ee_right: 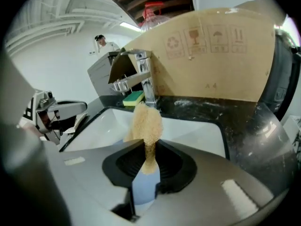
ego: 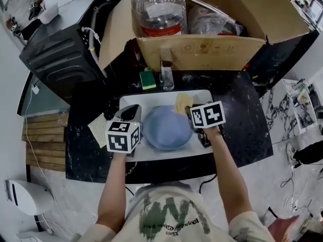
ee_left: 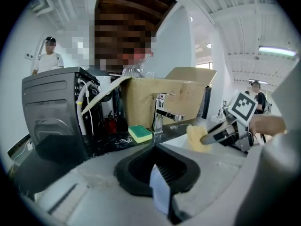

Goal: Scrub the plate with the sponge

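left tongs (ee_left: 157,175) clamped on blue plate (ego: 166,129) left rim, steadying it in sink (ego: 132,101) i guess; right tongs (ee_right: 149,159) pinching tan sponge (ee_right: 145,121) by far-right edge, ready to scrub

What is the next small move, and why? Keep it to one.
Likely tip the right gripper down and draw the tan sponge across the blue plate toward its centre. The gripper is shut on the sponge, which sits at the plate's far rim, and the left gripper clamps the left rim over the sink.
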`<state>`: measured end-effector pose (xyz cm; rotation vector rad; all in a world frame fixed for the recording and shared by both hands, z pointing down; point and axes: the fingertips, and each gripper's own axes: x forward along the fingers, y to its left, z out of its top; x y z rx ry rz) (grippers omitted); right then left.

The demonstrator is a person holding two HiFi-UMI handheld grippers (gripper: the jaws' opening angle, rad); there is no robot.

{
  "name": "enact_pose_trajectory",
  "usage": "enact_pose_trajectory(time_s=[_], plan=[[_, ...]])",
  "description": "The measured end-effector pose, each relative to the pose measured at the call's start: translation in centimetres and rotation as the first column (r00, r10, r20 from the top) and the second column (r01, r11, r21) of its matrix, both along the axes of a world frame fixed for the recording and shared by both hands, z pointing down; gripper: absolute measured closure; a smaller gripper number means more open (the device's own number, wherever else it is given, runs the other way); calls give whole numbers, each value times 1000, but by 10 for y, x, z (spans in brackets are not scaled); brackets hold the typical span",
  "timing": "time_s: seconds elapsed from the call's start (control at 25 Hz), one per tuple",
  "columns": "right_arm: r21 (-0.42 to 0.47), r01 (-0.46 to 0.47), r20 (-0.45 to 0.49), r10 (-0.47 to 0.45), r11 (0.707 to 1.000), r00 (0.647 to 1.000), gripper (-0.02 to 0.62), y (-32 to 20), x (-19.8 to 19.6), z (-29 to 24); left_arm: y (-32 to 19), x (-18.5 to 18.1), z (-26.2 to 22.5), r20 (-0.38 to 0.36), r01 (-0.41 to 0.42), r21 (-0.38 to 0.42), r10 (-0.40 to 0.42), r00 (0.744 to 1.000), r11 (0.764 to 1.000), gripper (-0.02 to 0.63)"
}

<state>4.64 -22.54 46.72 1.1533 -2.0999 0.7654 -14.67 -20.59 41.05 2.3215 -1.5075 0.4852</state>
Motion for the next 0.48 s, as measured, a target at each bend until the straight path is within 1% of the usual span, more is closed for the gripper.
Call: enact_pose_trajectory(time_s=[0.16, 0.32, 0.48], plan=[[137, -20, -4, 21, 990, 1000, 532, -2, 2, -30, -2, 2, -16, -4, -10, 38, 10, 1000, 999, 603], [272, -61, 28, 55, 960, 998, 532, -2, 2, -61, -4, 6, -30, -15, -24, 64, 25, 1000, 998, 603], [356, -69, 24, 65, 932, 998, 534, 3, 2, -81, -2, 8, -34, -13, -42, 66, 43, 999, 997, 603]])
